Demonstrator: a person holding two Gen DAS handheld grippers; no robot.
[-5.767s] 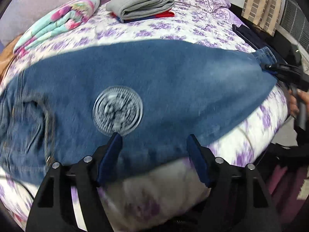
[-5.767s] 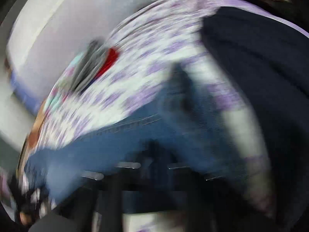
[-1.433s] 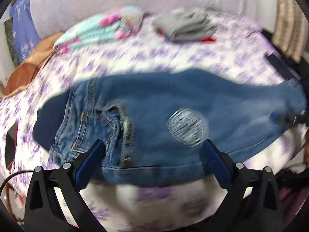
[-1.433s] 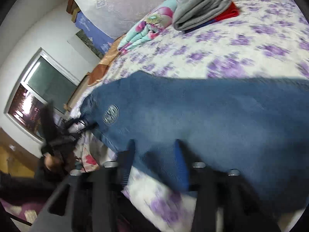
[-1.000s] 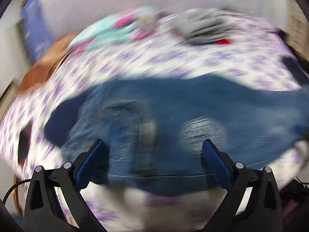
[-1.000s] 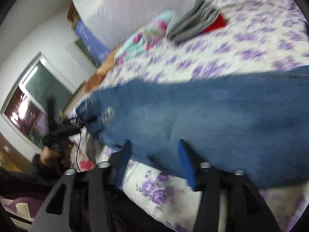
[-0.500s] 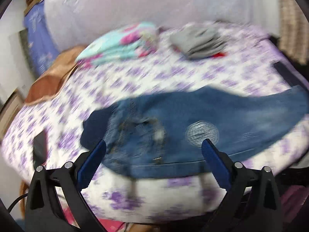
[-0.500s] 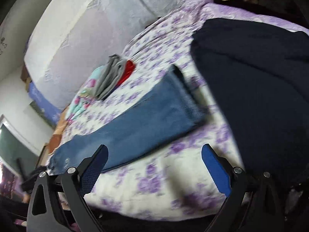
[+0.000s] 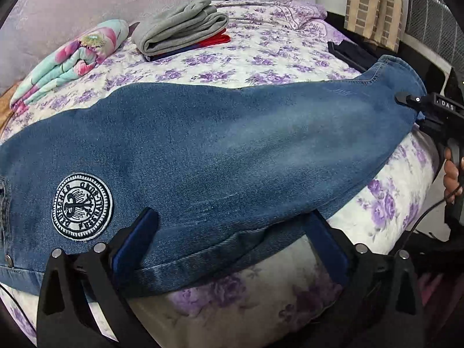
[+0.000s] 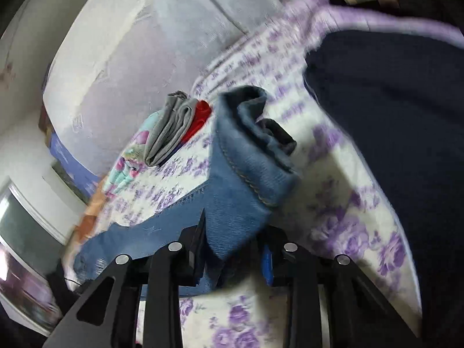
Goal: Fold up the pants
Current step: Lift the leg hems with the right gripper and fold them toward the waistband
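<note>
Denim jeans [image 9: 217, 150] show their patch [image 9: 82, 206] only leftward.

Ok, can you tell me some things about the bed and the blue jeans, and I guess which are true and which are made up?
1. The jeans lie stretched across the flowery bed. True.
2. The round patch on the jeans is red. False: it is black and white.
3. The left gripper is squeezing the jeans. False: its jaws are wide open at the near edge.
4. The right gripper has the leg's cuff end between its jaws. True.
5. A folded grey garment sits at the far side of the bed. True.
6. The flowery blanket lies on top of the jeans. False: it is apart, near the headboard.
</note>
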